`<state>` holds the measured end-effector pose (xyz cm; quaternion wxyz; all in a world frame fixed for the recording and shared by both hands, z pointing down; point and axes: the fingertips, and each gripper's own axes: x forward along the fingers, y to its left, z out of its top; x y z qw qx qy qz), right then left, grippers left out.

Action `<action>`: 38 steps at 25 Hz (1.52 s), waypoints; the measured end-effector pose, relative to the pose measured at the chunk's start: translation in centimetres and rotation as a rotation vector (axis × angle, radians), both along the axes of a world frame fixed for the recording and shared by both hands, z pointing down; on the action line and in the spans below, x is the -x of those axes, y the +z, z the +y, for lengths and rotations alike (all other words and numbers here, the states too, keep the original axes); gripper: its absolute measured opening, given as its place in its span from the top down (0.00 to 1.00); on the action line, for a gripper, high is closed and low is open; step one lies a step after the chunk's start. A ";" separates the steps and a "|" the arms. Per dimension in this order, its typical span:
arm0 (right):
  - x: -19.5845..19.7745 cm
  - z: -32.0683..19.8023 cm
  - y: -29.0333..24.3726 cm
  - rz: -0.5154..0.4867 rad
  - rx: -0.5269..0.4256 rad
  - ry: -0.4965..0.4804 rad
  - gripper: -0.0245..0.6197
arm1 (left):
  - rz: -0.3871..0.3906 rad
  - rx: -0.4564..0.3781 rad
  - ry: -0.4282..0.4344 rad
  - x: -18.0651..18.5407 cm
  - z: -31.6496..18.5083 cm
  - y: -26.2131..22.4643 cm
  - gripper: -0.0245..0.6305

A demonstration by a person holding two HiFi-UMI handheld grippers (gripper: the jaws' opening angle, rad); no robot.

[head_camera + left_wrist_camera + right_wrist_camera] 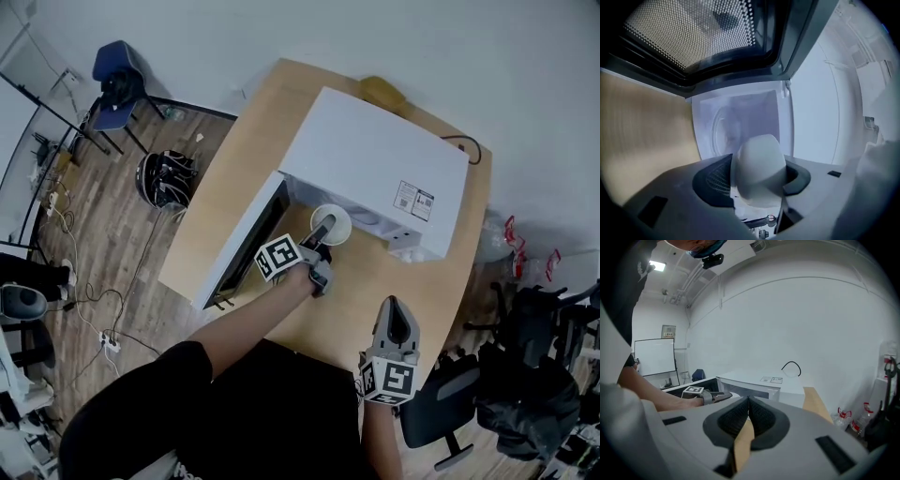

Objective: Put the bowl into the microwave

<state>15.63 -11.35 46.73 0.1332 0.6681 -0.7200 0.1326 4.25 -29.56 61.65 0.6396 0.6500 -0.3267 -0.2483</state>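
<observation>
A white bowl hangs at the mouth of the white microwave, whose door stands swung open to the left. My left gripper is shut on the bowl's near rim. In the left gripper view the bowl sits clamped between the dark pads, with the microwave's pale cavity just beyond and the perforated door window above. My right gripper hovers over the table's near right part, jaws shut and empty; in the right gripper view its pads meet.
The wooden table carries the microwave. A black cable runs behind it, with a yellowish object at the far edge. Chairs and cables lie on the floor at the left; a black office chair stands at the right.
</observation>
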 end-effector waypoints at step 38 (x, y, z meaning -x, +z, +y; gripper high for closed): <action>-1.3 -5.6 2.0 -0.105 0.030 -0.072 0.87 | -0.241 0.011 0.101 -6.6 -10.9 6.5 0.62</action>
